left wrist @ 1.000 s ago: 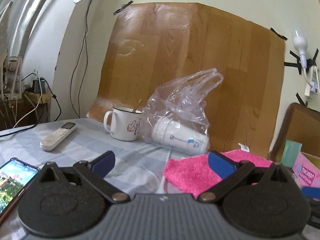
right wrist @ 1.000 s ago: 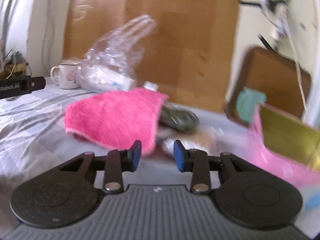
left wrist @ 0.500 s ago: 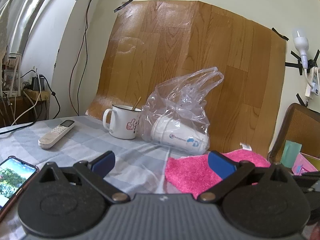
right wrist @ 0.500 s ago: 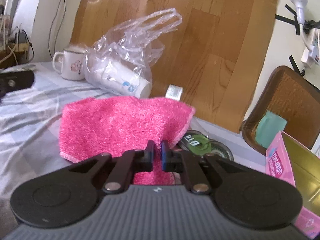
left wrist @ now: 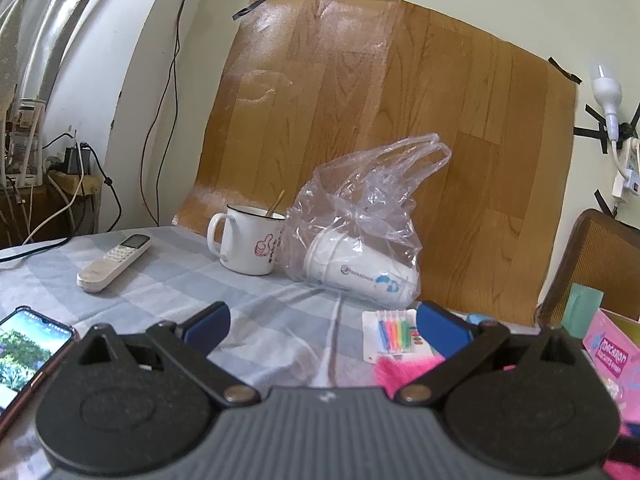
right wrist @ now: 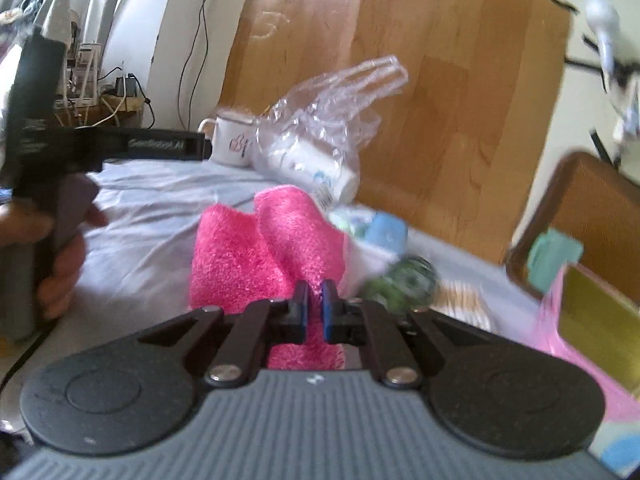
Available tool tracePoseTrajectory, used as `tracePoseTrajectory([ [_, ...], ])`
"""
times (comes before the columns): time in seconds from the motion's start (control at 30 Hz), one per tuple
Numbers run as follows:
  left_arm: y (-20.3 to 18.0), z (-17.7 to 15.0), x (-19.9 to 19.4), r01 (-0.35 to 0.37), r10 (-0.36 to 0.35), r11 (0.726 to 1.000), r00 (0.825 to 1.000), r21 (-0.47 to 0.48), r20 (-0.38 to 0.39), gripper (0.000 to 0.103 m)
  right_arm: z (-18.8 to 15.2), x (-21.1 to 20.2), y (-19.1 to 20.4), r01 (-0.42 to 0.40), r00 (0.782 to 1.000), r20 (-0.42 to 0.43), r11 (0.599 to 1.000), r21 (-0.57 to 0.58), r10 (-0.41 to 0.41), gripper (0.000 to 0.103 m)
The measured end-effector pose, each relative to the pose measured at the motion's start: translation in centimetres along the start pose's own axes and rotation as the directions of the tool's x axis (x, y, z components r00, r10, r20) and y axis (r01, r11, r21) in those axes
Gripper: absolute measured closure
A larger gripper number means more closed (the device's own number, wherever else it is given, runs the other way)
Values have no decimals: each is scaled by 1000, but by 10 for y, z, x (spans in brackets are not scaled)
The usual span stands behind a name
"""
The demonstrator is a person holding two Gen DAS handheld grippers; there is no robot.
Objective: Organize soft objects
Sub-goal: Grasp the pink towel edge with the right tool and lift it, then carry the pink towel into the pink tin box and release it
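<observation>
Left wrist view: the left tongs (left wrist: pixel 322 322) were held spread wide above the checked surface (left wrist: pixel 168 280), with nothing between the blue pads. Only a corner of the pink towel (left wrist: pixel 404 370) was seen, low at the right, just beside a card of coloured candles (left wrist: pixel 394 334). A mug (left wrist: pixel 250 244) and a plastic bag (left wrist: pixel 360 220) holding a white cup were stood farther back, a remote (left wrist: pixel 114 262) and a phone (left wrist: pixel 28 350) to the left. The open cloth between the phone and the candles was judged the roomiest spot for a laydown.

Right wrist view, blurred: the right tongs (right wrist: pixel 313 306) were pressed together, pinching the pink towel (right wrist: pixel 264 256), which was draped in two folds ahead of them, apparently lifted. A steady pinch and a lift high enough to clear the clutter were judged to be needed, since a green round object (right wrist: pixel 400 286) and a blue item (right wrist: pixel 386 230) were lying just beside the towel's right edge. A pink box (right wrist: pixel 592 320) was crowded in at the right; clearer cloth was seen leftward, bounded by the hand (right wrist: pixel 60 264) holding the other tool.
</observation>
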State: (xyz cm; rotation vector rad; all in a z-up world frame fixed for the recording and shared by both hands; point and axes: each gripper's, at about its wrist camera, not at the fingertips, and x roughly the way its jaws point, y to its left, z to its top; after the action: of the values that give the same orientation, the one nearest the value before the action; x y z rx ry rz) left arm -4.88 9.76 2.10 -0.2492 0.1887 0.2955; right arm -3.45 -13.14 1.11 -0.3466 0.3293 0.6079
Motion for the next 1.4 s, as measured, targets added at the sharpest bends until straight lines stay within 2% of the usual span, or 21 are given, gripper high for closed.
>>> tracePoseTrajectory([
  [0.13, -2, -1, 1, 8, -8, 1000, 1000, 11, -12, 0, -18, -20, -21, -26, 998, -49, 994, 104, 32, 90],
  [0.2, -3, -1, 2, 10, -10, 1000, 1000, 14, -17, 0, -27, -25, -29, -9, 997, -74, 990, 137, 19, 74],
  [0.23, -3, -1, 2, 11, -10, 1000, 1000, 15, -20, 0, -31, -27, -32, 8, 996, -85, 988, 157, 5, 58],
  [0.27, -3, -1, 3, 11, -11, 1000, 1000, 16, -24, 0, -35, -30, -33, 28, 997, -82, 985, 172, -13, 51],
  [0.33, -3, -1, 4, 12, -12, 1000, 999, 15, -31, 0, -39, -34, -34, 49, 997, -64, 979, 197, -37, 48],
  [0.43, -2, -1, 5, 11, -11, 1000, 999, 9, -40, 0, -33, -35, -28, 21, 1000, -25, 980, 199, -17, 27],
  [0.6, 0, -1, 5, 9, -9, 1000, 999, -4, -39, 0, -20, -23, -4, -44, 998, 37, 994, 97, 41, 25],
  [0.73, -1, -1, 6, 8, -8, 1000, 999, -3, -43, 0, -15, 10, 21, -82, 996, -20, 996, -21, 82, 29],
  [0.8, -1, -1, 6, 8, -9, 1000, 999, -3, -44, 0, -16, 27, 26, -107, 992, -68, 993, -58, 103, 59],
  [0.83, 0, 0, 6, 10, -10, 1000, 999, -3, -44, 0, -17, 35, 30, -131, 988, -94, 989, -71, 124, 82],
  [0.87, 0, 0, 6, 11, -11, 1000, 999, -3, -45, 0, -17, 36, 33, -159, 984, -88, 985, -66, 153, 95],
  [0.9, 0, 0, 6, 11, -11, 1000, 999, -5, -46, 0, -16, 37, 35, -178, 980, -99, 982, -67, 171, 95],
  [0.97, 1, 0, 6, 13, -13, 1000, 999, -9, -48, 0, -13, 29, 45, -162, 984, -89, 981, -107, 153, 96],
  [1.03, 2, 0, 6, 23, -24, 1000, 998, -15, -54, 0, -13, 14, 44, -212, 976, -76, 973, -93, 205, 96],
  [1.13, 5, 1, 7, 77, -79, 997, 995, -28, -67, 0, -16, -9, 40, -224, 973, -77, 971, -84, 218, 95],
  [1.2, 4, 1, 12, 126, -128, 992, 986, -22, -111, 0, -23, -20, 34, -180, 982, -76, 980, -83, 174, 91],
  [1.23, 4, 2, 15, 163, -164, 986, 973, -23, -161, 0, -27, -24, 28, -144, 987, -76, 987, -72, 139, 83],
  [1.27, 4, 2, 16, 188, -191, 982, 961, -35, -198, 2, -30, -28, 23, -116, 991, -75, 992, -56, 112, 72],
  [1.3, 6, 2, 13, 217, -226, 974, 947, -64, -229, 2, -32, -33, 16, -91, 993, -74, 995, -31, 88, 67],
  [1.37, 8, 0, 3, 282, -309, 950, 913, -134, -265, 4, -35, -41, 7, -80, 995, -62, 997, 15, 81, 38],
  [1.4, 7, -2, -3, 323, -356, 933, 891, -156, -282, 4, -36, -44, 4, -87, 995, -53, 995, 38, 89, 32],
])
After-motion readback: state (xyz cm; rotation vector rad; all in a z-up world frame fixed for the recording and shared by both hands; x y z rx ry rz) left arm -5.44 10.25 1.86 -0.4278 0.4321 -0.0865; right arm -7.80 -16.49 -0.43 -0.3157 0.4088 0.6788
